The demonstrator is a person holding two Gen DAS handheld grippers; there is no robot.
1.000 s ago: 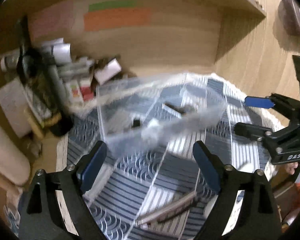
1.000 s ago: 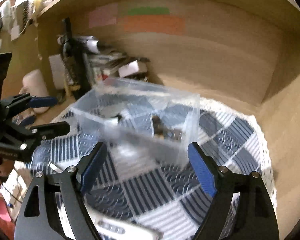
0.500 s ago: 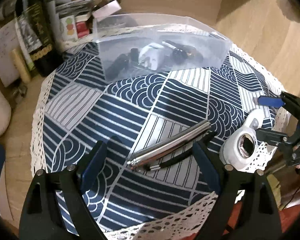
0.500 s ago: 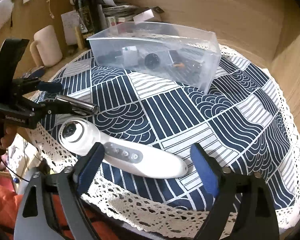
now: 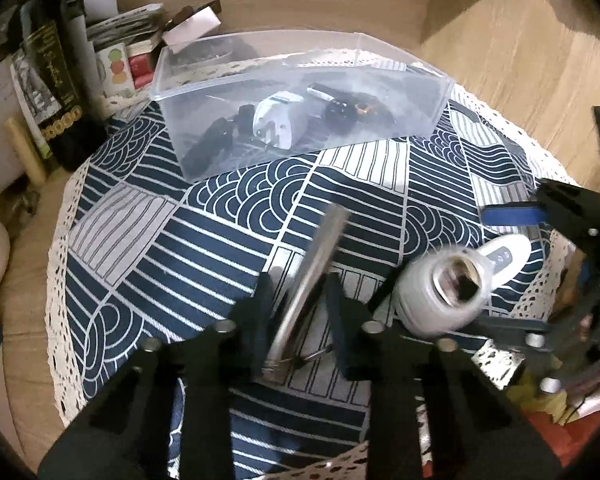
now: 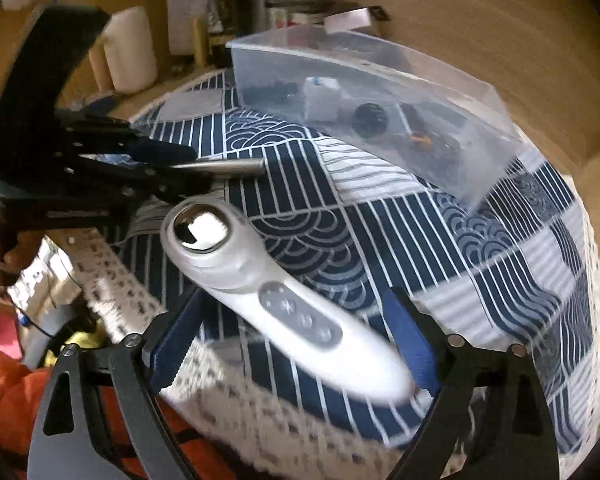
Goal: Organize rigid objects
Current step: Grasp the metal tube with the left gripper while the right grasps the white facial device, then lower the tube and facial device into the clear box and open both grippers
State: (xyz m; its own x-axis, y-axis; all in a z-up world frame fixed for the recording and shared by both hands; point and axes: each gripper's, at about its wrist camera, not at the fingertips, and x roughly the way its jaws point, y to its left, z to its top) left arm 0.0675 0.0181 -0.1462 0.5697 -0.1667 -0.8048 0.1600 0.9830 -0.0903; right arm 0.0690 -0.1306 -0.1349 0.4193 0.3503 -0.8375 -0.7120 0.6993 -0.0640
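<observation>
My left gripper (image 5: 300,304) is shut on a silver metal tube (image 5: 312,276), which also shows in the right wrist view (image 6: 228,168). My right gripper (image 6: 292,336) is open around the handle of a white handheld device (image 6: 268,284) with grey buttons; its round head faces the left wrist view (image 5: 448,292) and looks tilted up off the cloth. A clear plastic box (image 5: 300,100) holding a white plug and several dark items stands at the far side of the patterned cloth (image 5: 228,216); it also shows in the right wrist view (image 6: 380,108).
Books, papers and a dark bottle (image 5: 56,76) crowd the back left beside the box. A wooden wall (image 5: 500,60) rises behind and to the right. A white roll (image 6: 128,52) stands at the left. The cloth's lace edge (image 6: 236,412) hangs at the table's front.
My left gripper has closed on the silver tube and turned it end-on. My right gripper has moved in around the white device's handle, and its head has tipped up.
</observation>
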